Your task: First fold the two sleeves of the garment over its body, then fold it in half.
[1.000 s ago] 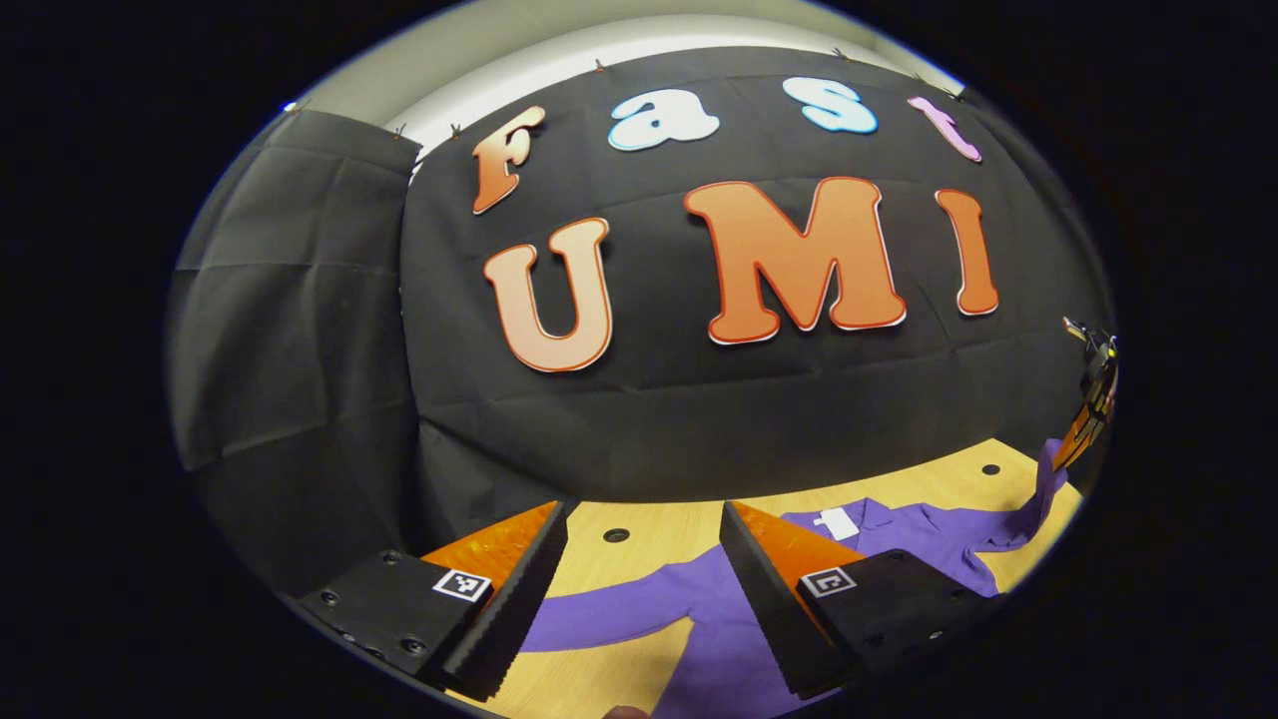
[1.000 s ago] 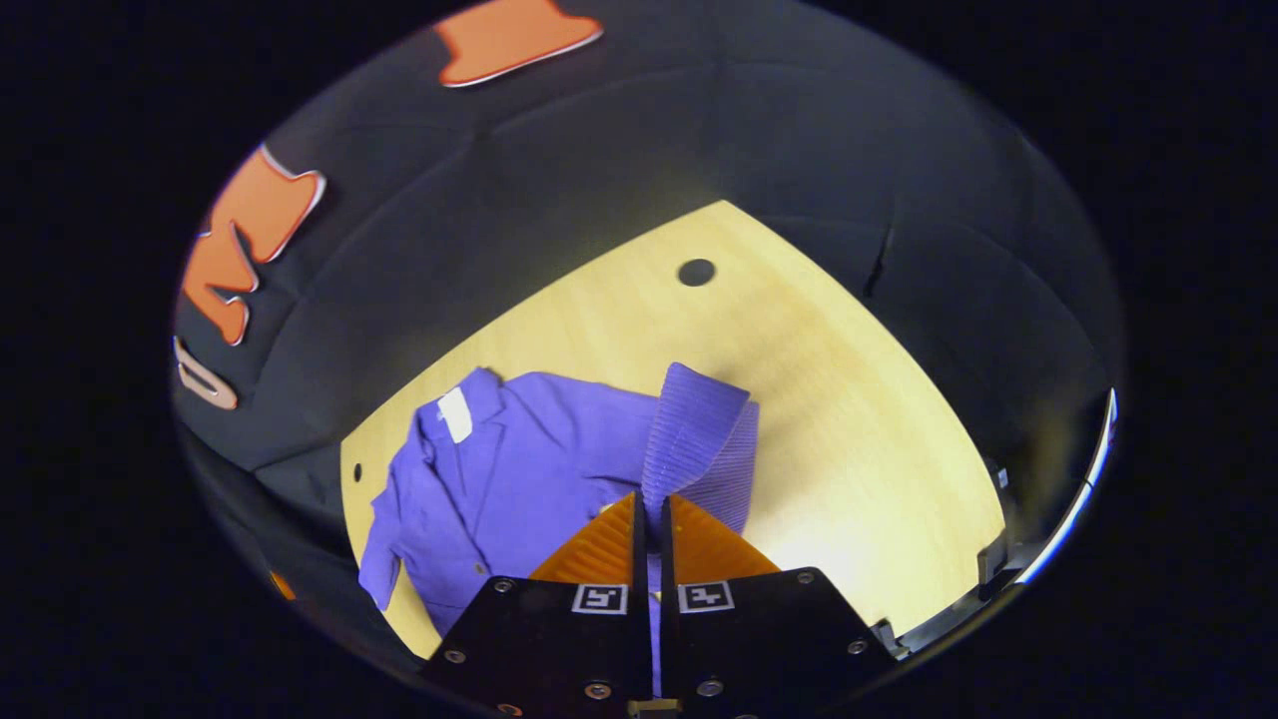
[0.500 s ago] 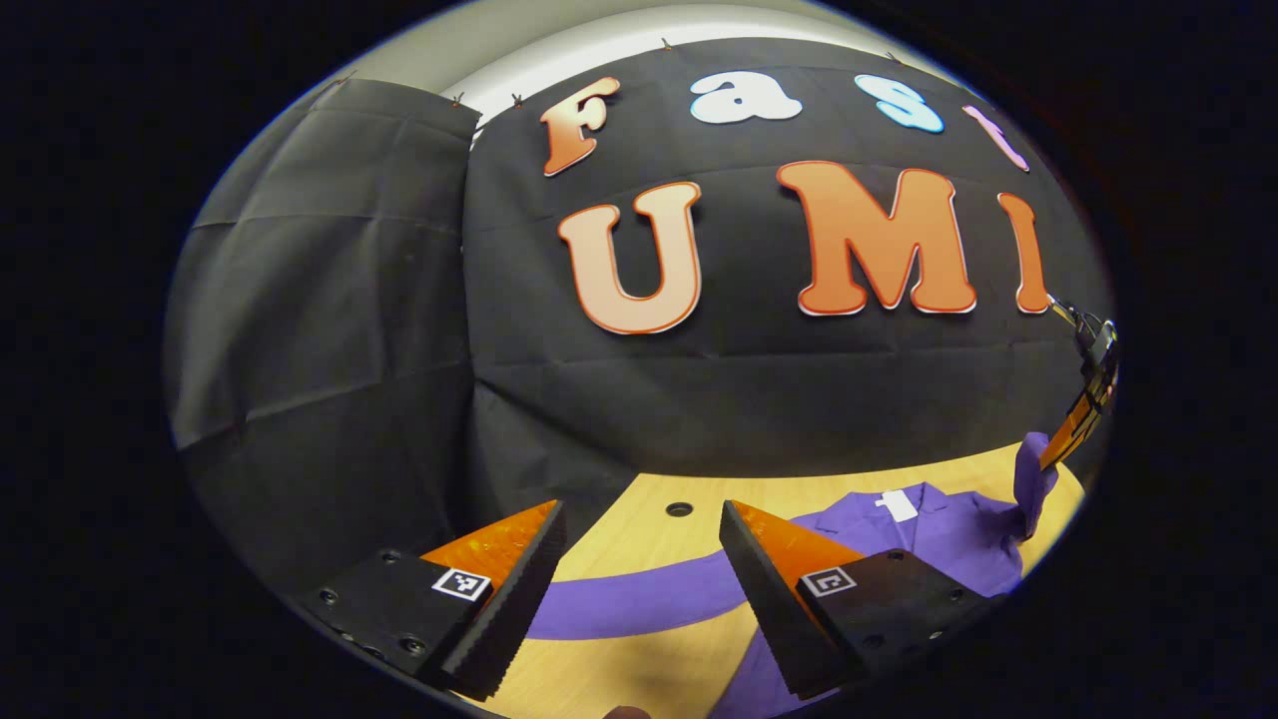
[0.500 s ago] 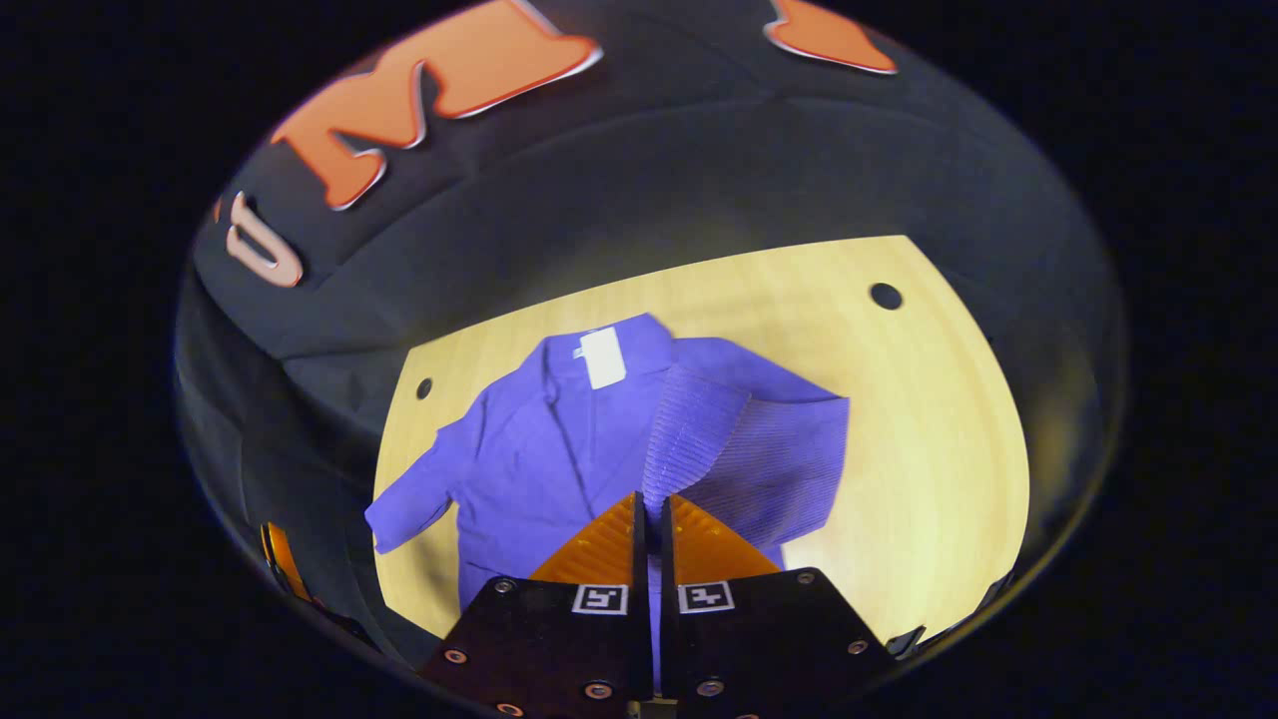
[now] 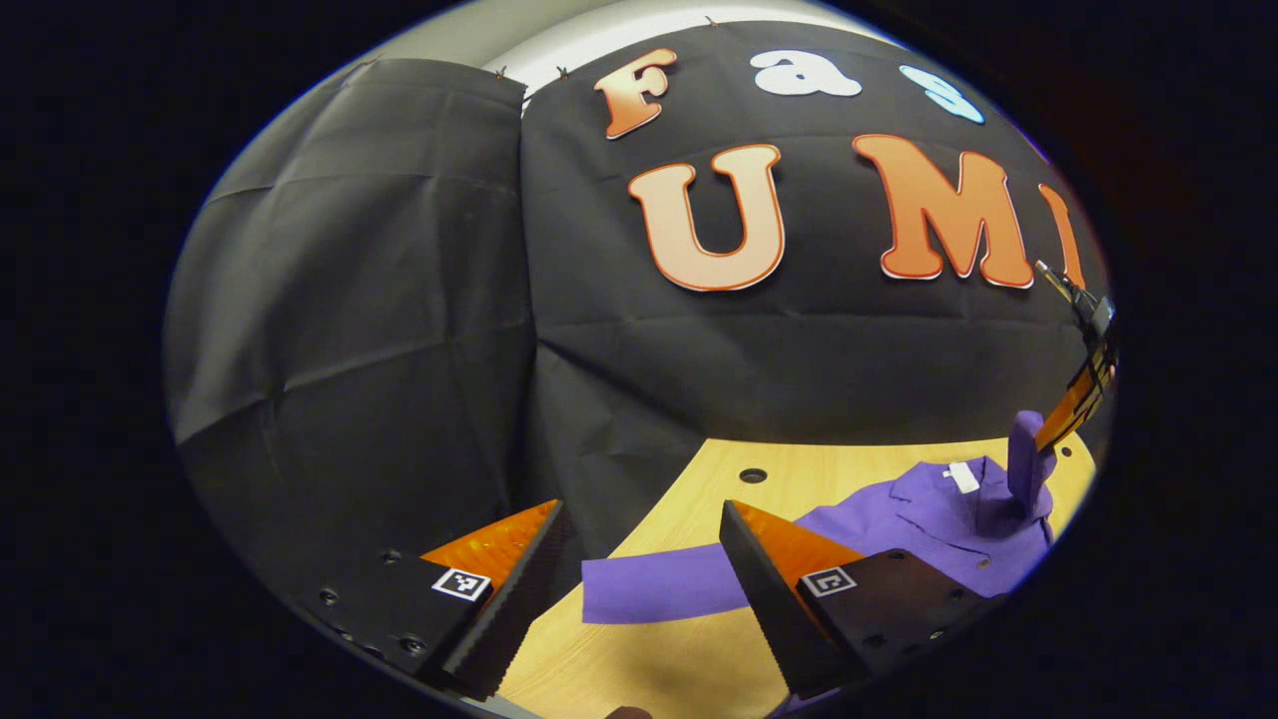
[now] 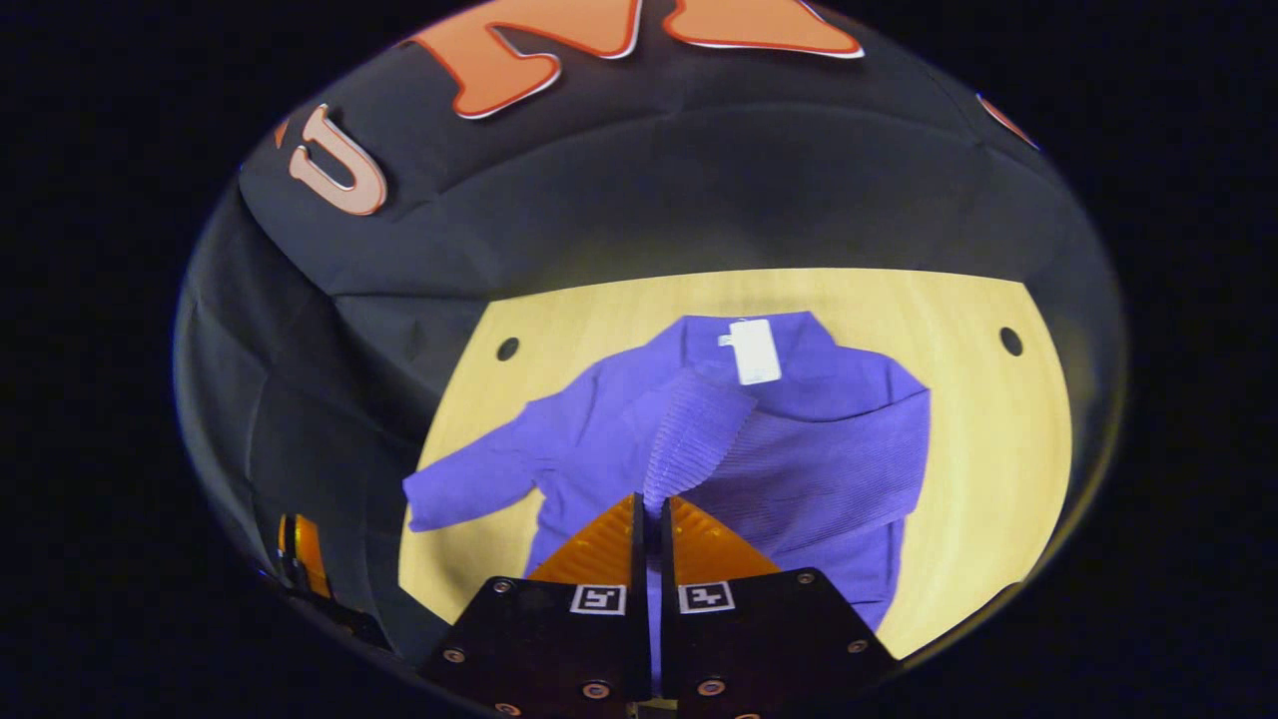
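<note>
The garment (image 6: 699, 439), a purple knit top, lies flat on the wooden table (image 6: 978, 469), ahead of and below the right gripper (image 6: 651, 519). That gripper's fingers are pressed together on the cuff of the right sleeve (image 6: 689, 439) and hold it up over the body of the garment. Compared with a second ago, the sleeve has been carried inward: the cuff then hung beside the outer edge of the garment, and it now sits above the chest, just short of the white neck label (image 6: 754, 352). The sleeve cloth already drapes across the right half of the body. In my judgement the first sleeve fold is nearly done and needs only lowering and release.

The left gripper (image 5: 639, 559) hovers with its fingers spread wide and nothing between them. The left sleeve (image 5: 659, 591) lies stretched out flat on the table directly beyond its fingertips, not yet folded. In the left gripper view this sleeve has drifted toward the centre between the fingers over the last second, which suggests the left gripper is lining up to take it next.

There are no containers on the table; it carries only the garment, and a few dark round holes (image 6: 1010, 341) mark its surface.
</note>
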`<state>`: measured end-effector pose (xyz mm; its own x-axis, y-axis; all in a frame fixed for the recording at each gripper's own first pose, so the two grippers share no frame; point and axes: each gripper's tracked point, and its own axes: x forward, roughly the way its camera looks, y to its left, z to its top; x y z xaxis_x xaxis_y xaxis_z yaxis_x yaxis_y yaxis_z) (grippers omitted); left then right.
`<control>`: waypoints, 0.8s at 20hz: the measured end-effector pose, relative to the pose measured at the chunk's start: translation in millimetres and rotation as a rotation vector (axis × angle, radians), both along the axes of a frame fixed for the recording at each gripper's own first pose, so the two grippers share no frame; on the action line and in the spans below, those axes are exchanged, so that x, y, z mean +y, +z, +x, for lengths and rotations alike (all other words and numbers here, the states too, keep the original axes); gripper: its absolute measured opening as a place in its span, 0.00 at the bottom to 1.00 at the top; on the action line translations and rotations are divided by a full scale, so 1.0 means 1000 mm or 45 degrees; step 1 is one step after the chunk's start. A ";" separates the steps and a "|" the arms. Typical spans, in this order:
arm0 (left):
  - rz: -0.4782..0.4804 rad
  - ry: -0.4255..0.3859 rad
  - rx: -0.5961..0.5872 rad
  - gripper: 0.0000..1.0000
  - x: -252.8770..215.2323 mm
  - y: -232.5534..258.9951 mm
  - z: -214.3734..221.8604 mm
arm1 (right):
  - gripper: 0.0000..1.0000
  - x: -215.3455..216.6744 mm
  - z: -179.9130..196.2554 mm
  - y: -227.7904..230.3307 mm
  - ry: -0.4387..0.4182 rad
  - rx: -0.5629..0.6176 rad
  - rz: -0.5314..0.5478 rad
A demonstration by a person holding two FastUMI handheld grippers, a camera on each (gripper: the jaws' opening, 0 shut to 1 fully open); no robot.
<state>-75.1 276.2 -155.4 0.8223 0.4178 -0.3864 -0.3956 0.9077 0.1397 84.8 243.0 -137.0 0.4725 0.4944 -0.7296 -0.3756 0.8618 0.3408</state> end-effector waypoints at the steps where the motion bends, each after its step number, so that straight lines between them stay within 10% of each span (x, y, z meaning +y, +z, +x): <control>1: -0.004 0.005 0.016 0.96 0.004 -0.006 0.000 | 0.07 0.005 -0.004 0.004 0.012 -0.002 0.028; 4: -0.021 -0.009 0.051 0.97 0.007 -0.020 0.009 | 0.12 0.013 -0.007 0.025 0.044 -0.066 0.129; 7: -0.038 -0.040 0.078 0.97 0.007 -0.028 0.025 | 0.57 0.002 -0.015 0.060 0.039 -0.190 0.188; 9: -0.065 -0.067 0.113 0.96 0.006 -0.038 0.038 | 0.53 -0.014 -0.015 0.078 0.003 -0.290 0.188; 13: -0.171 -0.112 0.286 0.97 0.017 -0.075 0.064 | 0.94 -0.058 -0.014 0.111 -0.120 -0.518 0.116; 16: -0.281 -0.103 0.467 0.97 0.028 -0.113 0.071 | 0.96 -0.088 -0.018 0.135 -0.213 -0.669 0.080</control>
<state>-3.9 303.7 -268.2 0.6404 0.2320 -0.7321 -0.2821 0.9577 0.0568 66.4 155.2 -2.3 0.8409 0.4160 -0.3461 -0.3684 0.9085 0.1971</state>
